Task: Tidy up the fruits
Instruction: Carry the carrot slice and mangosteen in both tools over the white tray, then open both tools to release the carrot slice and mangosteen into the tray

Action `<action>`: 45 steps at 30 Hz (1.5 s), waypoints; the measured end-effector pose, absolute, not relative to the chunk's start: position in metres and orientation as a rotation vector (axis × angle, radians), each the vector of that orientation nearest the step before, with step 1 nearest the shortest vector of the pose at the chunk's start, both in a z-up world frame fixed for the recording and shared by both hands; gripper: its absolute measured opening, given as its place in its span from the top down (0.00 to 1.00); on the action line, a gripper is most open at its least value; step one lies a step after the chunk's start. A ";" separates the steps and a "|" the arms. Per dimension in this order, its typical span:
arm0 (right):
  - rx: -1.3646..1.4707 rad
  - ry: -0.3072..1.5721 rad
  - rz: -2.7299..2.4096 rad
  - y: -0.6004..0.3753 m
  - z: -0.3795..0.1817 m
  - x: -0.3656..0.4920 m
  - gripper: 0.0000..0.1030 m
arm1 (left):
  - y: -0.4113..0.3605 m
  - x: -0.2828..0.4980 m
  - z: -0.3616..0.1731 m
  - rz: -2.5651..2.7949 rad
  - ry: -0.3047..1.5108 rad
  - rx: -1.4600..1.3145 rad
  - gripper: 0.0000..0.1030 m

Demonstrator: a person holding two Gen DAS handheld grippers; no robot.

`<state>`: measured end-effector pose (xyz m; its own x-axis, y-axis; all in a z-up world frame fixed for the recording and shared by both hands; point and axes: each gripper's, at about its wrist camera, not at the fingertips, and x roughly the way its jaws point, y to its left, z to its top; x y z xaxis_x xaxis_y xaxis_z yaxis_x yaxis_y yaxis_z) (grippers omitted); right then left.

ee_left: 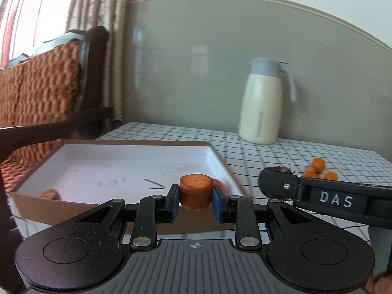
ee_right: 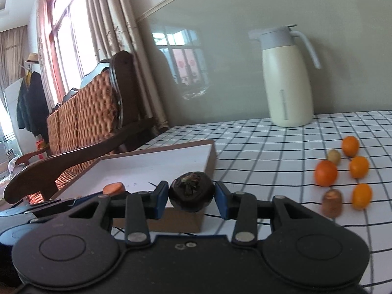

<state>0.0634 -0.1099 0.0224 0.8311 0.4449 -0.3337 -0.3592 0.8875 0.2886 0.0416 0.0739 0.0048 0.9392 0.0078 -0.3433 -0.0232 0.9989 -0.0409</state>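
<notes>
So both hands are loaded right now: the left gripper (ee_left: 195,202) is clamped on a stubby orange chunk (ee_left: 195,191) (looks like a carrot-ish piece, standing upright between the pads), and the right gripper (ee_right: 191,199) is clamped on a dark round fruit (ee_right: 191,194) with a dried calyx on top. The thing that matters for the next move is the cardboard tray (ee_left: 221,160): it sits straight ahead of and below the left gripper, so that chunk already hangs over the tray's near edge, while from the right gripper the tray lies ahead and off to the left, with the dark fruit about over its near right corner. I'd guess the left hand drops first, being further in. The 4 loose oranges (ee_right: 325,172) sit on the desk (ee_right: 269,152) well off to the right of the right gripper, beside 2 small brownish bits I can't identify.
</notes>
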 end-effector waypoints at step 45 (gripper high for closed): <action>0.178 0.425 0.400 -0.041 0.017 0.145 0.68 | 0.216 0.119 -0.001 0.378 0.386 -0.141 0.72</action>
<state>0.1454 -0.0405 0.0169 0.8350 0.4119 -0.3649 -0.3385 0.9073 0.2496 0.1192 0.2156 -0.0012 0.8577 0.3323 -0.3924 -0.3852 0.9207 -0.0623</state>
